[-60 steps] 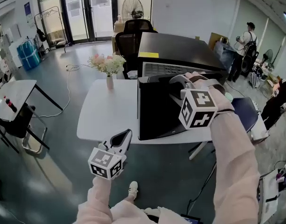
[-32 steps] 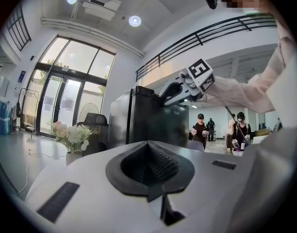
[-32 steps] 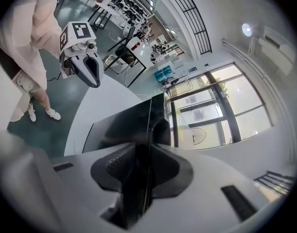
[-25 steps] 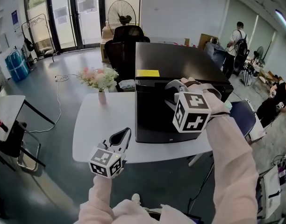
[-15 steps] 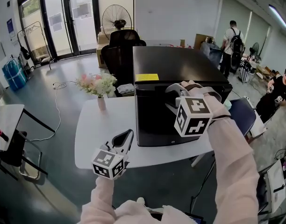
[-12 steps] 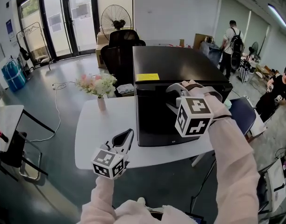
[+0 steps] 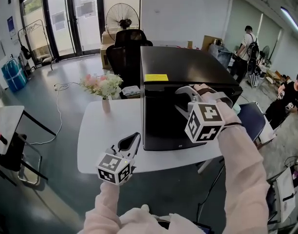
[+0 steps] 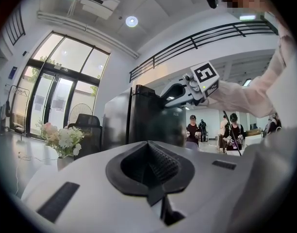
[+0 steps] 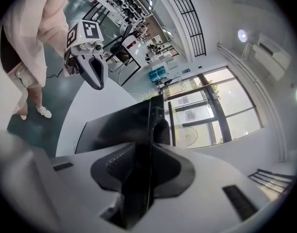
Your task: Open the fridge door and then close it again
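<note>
Fridge (image 7: 188, 62), black and boxy, sits on the right half of the white bench (image 7: 105, 140), front face toward the person, a yellow label (image 7: 156, 77) on its top near the front edge. The fridge door (image 7: 163, 123) looks flush against the body; from this steep head view the seam is hard to read, so call it closed or very nearly so.

Up at the top front edge is the right claw (image 7: 182, 95), angled downward, sleeve and marker cube trailing back toward the person. Its own view tells it plainly: the thin dark edge of the door runs straight down between the two jaws, and the ribbed pads (image 9: 120, 163) sit against it on either side. That is a clamp on the door's edge.

The left claw (image 7: 133, 139) hangs low at the near edge of the bench, well apart from the fridge and pointing level. In the left gripper view its jaws are clenched together, empty, with the fridge side and the other claw ahead.

On the bench, left of the fridge, a small vase of pale flowers (image 7: 104, 86) stands upright. Behind the bench sits a black office chair (image 7: 127, 45), with a standing fan (image 7: 121, 19) beyond it. People (image 7: 248, 45) stand at the far right of the room.
</note>
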Motion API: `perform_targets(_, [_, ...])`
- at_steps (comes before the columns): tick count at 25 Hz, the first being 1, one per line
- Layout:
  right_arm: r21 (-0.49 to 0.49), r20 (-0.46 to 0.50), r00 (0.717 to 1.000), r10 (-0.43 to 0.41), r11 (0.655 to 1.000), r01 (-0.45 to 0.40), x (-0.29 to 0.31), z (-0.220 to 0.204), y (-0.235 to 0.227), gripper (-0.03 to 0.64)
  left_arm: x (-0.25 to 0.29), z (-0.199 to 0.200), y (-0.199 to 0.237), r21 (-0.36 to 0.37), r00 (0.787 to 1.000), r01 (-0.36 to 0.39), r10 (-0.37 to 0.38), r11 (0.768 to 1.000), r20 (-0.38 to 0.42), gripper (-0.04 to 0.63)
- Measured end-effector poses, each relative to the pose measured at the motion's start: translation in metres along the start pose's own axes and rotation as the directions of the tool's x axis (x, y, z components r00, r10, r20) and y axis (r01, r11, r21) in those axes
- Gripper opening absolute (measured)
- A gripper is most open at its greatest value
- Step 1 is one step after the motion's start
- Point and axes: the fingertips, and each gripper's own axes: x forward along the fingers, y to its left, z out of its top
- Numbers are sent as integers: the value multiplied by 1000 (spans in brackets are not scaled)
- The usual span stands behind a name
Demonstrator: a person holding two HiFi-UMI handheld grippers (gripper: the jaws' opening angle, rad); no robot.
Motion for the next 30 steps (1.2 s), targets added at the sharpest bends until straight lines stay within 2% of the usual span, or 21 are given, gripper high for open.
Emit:
perform_targets(5, [-24,14,999,-49,998,49,-7,-2,1,115,-1,4,-13,5,1000,11,-11,1000,3,12])
perform_targets(8, [9,45,997,-63,998,62,-14,-5,2,118,-1,4,-17,8,1000,9,-9,1000,0,12])
perform_targets(14, [148,96,985,-143,981,128,-41,-20,5,118,1,5,-26,10,1000,7,-7,1000,-2,12])
perform_targets(18, [272,113,972,-205,948,168,-65,-37,16,118,5,4,-36,15,1000,19,-19,1000,-6,12])
perform_targets(22, [394,118,968,-221,906,159,-83,-58,32,112,12,3,-47,15,999,32,-32,999,-8,12])
perform_targets(24, [453,118,968,-223,879,148,-91,-66,42,107,13,5,-53,12,999,38,-38,999,-6,12])
perform_targets(26, [537,136,961,-242,833,134,-100,-71,49,100,13,6,-61,12,999,46,-46,999,-5,12])
perform_targets(28, [643,164,945,-282,758,115,-109,-74,54,97,13,6,-67,15,999,52,-52,999,-6,12])
perform_targets(30, [744,191,924,-331,663,83,-116,-77,58,89,14,6,-71,18,998,56,-56,998,-6,12])
